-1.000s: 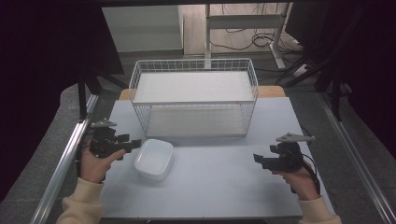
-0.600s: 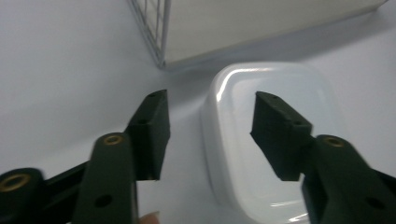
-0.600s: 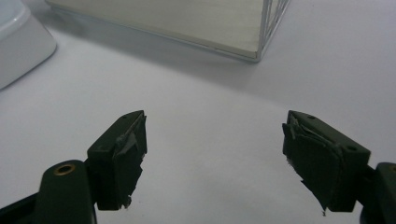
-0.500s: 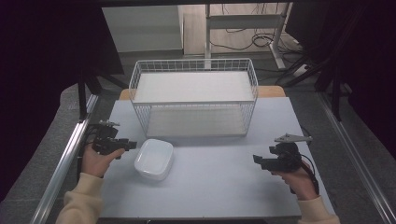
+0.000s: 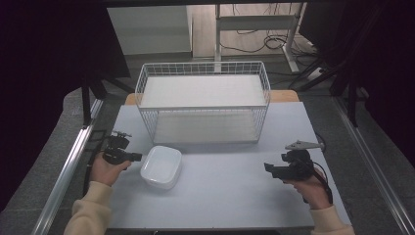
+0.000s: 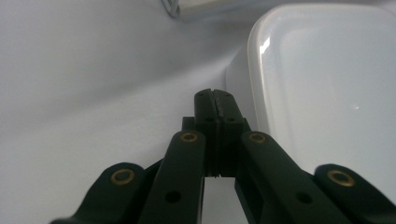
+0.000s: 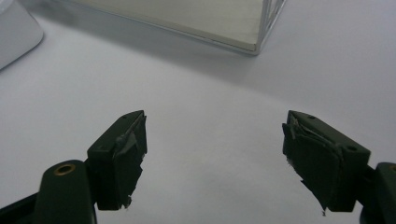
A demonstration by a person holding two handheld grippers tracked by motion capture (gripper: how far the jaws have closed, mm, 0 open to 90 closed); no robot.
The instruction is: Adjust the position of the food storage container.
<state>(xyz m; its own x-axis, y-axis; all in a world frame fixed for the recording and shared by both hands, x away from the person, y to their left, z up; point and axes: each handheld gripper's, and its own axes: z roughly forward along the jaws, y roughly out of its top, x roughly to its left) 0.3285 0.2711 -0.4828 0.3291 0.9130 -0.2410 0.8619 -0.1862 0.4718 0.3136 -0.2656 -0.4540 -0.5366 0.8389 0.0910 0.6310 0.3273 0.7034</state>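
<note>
A white rectangular dish (image 5: 161, 167) with rounded corners lies on the pale bench (image 5: 225, 196), toward its left side and just in front of a white wire basket (image 5: 203, 100). The dish is open side up and looks empty.

Just beside the dish's left edge is the left hand-held gripper (image 5: 137, 157), gripped by the person's left hand (image 5: 108, 169) in a cream sleeve. Its jaws have just been closing and are now pressed together with nothing between them. In the left gripper view the left hand-held gripper (image 6: 214, 95) has its joined tips down near the bench surface, right next to the dish's (image 6: 322, 88) outer wall; whether they touch the wall cannot be told.

Well apart, on the right side of the bench, the right hand (image 5: 313, 188) holds the right hand-held gripper (image 5: 267, 168) pointing left toward the dish. In the right gripper view the right hand-held gripper (image 7: 212, 156) has its jaws spread wide over bare bench, nothing between them.
</note>
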